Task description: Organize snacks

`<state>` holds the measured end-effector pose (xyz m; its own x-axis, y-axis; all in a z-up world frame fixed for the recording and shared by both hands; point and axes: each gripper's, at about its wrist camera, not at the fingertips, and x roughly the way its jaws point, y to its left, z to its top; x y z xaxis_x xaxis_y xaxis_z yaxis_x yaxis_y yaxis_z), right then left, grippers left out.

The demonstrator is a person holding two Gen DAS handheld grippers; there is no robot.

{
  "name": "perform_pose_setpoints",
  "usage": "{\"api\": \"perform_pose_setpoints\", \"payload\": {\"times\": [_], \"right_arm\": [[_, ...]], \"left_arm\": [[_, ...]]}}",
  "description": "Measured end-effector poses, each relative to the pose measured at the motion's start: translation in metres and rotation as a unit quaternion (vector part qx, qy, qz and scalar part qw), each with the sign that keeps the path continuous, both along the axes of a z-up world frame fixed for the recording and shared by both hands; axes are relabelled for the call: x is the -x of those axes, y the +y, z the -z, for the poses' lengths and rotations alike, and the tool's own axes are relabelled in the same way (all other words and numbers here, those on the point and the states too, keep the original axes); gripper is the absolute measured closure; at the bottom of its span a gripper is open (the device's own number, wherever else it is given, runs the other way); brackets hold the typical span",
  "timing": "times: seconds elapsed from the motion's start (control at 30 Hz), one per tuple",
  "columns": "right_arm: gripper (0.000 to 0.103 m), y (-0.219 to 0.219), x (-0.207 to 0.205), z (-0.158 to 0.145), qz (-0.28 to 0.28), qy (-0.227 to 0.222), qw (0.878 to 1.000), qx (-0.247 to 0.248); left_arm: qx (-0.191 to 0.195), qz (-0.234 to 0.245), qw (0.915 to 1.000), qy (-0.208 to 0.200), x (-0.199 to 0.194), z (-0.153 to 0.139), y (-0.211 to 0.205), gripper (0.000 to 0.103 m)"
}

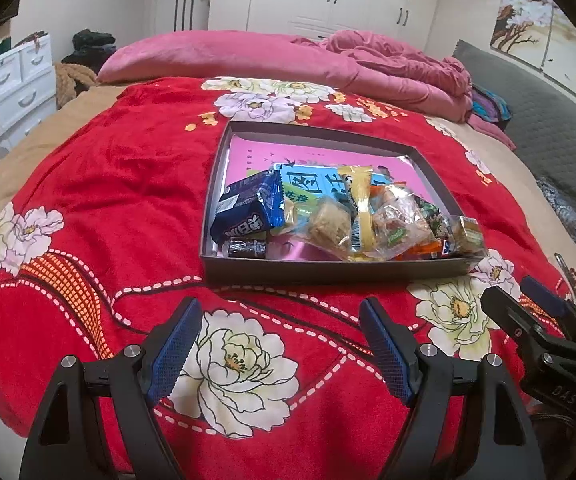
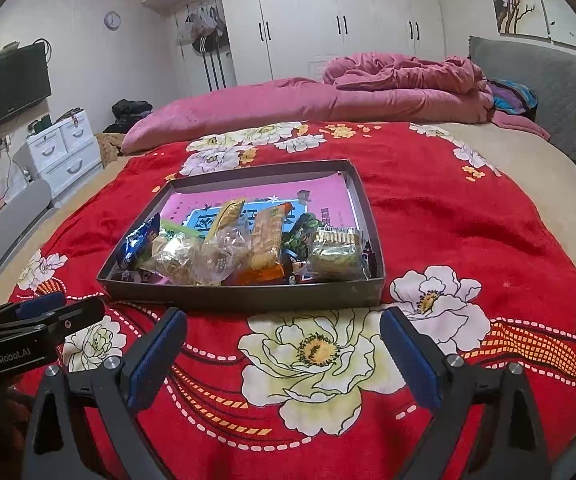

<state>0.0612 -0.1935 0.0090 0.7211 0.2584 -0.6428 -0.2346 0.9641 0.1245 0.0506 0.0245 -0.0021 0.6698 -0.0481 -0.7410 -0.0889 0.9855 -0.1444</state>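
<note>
A shallow dark cardboard box (image 1: 328,270) (image 2: 244,298) sits on the red flowered blanket and holds several wrapped snacks piled at its near end: a blue packet (image 1: 248,206) (image 2: 138,242) at the left, clear-wrapped pastries (image 1: 328,226) (image 2: 212,258), a yellow stick (image 1: 362,200) and an orange pack (image 2: 264,240). My left gripper (image 1: 282,348) is open and empty, just in front of the box. My right gripper (image 2: 284,356) is open and empty, also in front of the box. Each gripper shows at the edge of the other's view.
The red blanket (image 1: 108,200) (image 2: 468,220) covers the bed. A pink duvet (image 1: 328,60) (image 2: 368,92) lies bunched at the far side. A grey headboard (image 2: 548,92) is at the right. White drawers (image 1: 16,76) (image 2: 64,148) stand beyond the left edge.
</note>
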Motion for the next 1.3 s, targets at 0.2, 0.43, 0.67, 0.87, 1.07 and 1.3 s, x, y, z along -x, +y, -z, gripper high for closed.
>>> {"api": "perform_pose_setpoints", "payload": {"times": [0.2, 0.43, 0.67, 0.87, 1.07, 1.3], "right_arm": [[0.005, 0.0005, 0.0007, -0.0004, -0.001, -0.003, 1.0, 0.0], [0.005, -0.0011, 0.0013, -0.001, 0.0, -0.003, 1.0, -0.004], [0.005, -0.0029, 0.0009, -0.0009, 0.002, -0.001, 1.0, -0.005], [0.005, -0.0031, 0.0007, -0.0014, 0.002, -0.002, 1.0, -0.004], [0.005, -0.003, 0.0008, -0.0013, 0.002, -0.002, 1.0, -0.004], [0.005, -0.0048, -0.0001, -0.0025, 0.004, -0.002, 1.0, -0.002]], "left_arm": [[-0.002, 0.0, 1.0, -0.001, -0.0001, -0.0011, -0.0004, 0.021], [-0.004, -0.002, 1.0, 0.0, -0.0007, -0.0019, 0.0002, 0.021], [-0.012, 0.001, 0.9999, -0.003, -0.0005, -0.0037, -0.0007, 0.021], [-0.018, -0.002, 0.9998, -0.004, -0.0005, -0.0042, -0.0013, 0.021], [-0.032, -0.005, 0.9994, -0.008, 0.0007, -0.005, -0.0024, 0.021], [-0.035, -0.012, 0.9993, -0.008, -0.0008, -0.0049, 0.0025, 0.021]]}}
